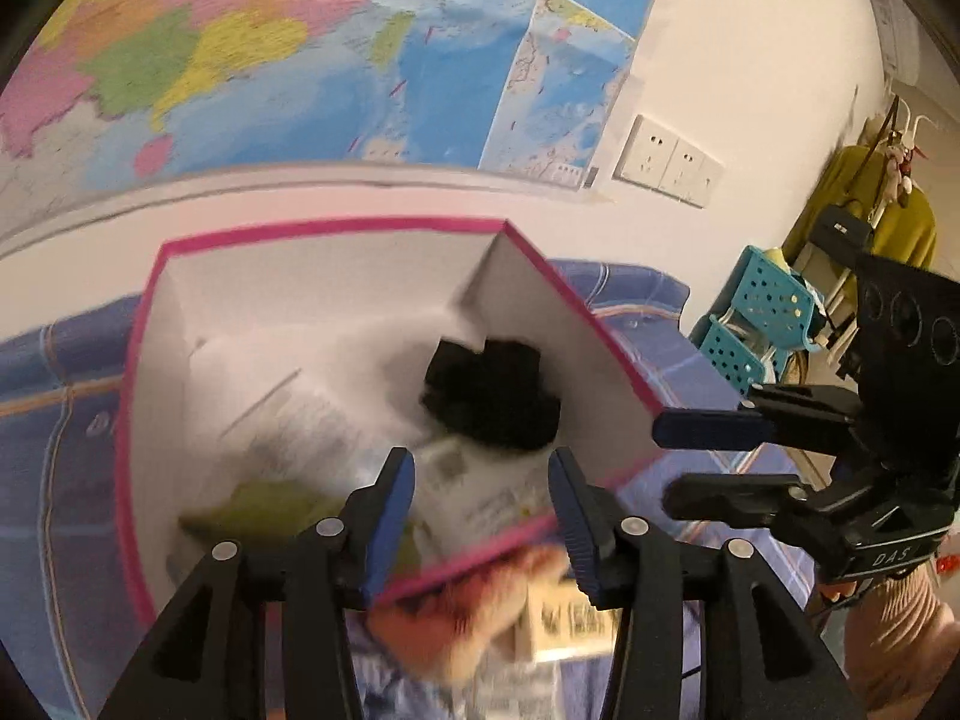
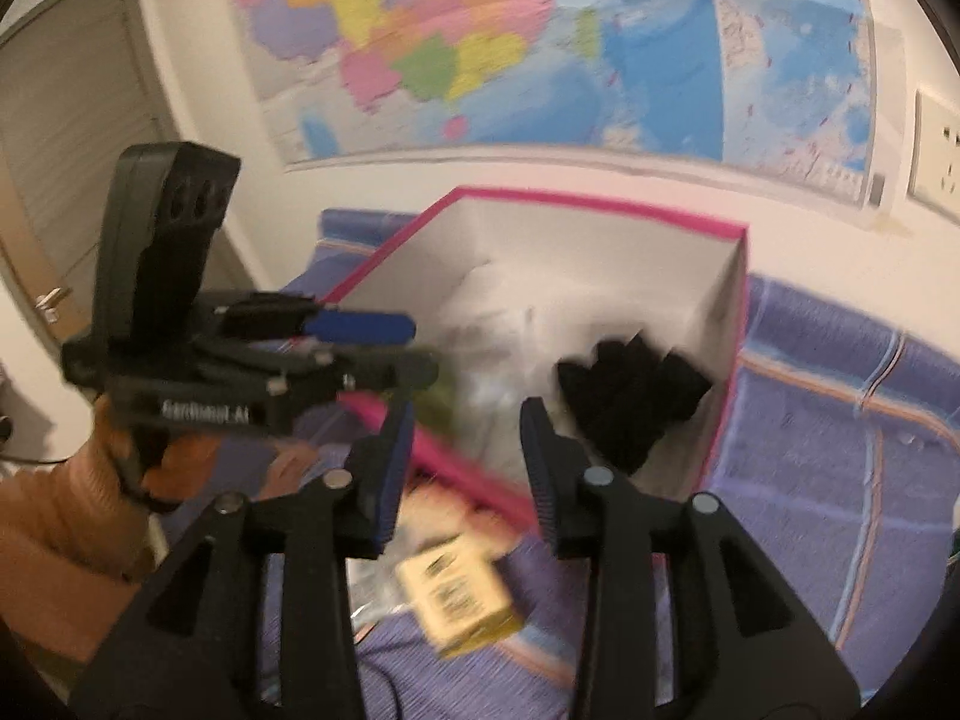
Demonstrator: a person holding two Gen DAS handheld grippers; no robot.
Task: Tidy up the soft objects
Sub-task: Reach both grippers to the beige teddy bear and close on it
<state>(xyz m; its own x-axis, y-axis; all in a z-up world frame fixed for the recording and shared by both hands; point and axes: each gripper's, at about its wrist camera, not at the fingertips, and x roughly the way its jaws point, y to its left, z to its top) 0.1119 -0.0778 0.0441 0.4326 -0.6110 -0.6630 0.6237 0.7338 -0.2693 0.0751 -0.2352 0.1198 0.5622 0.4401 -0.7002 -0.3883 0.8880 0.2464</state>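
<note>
An open white box with a pink rim stands on a blue checked bedcover. A crumpled black cloth lies inside it at the right, beside white printed packets and a green item. My left gripper hovers open over the box's near rim with nothing between its pads. My right gripper is open too, above the near rim, just short of the black cloth. A blurred orange-pink soft thing lies in front of the box.
A small yellow carton sits on the bedcover near the box. A large map and wall sockets are behind. Teal baskets and hanging clothes stand at the right, a door at the left.
</note>
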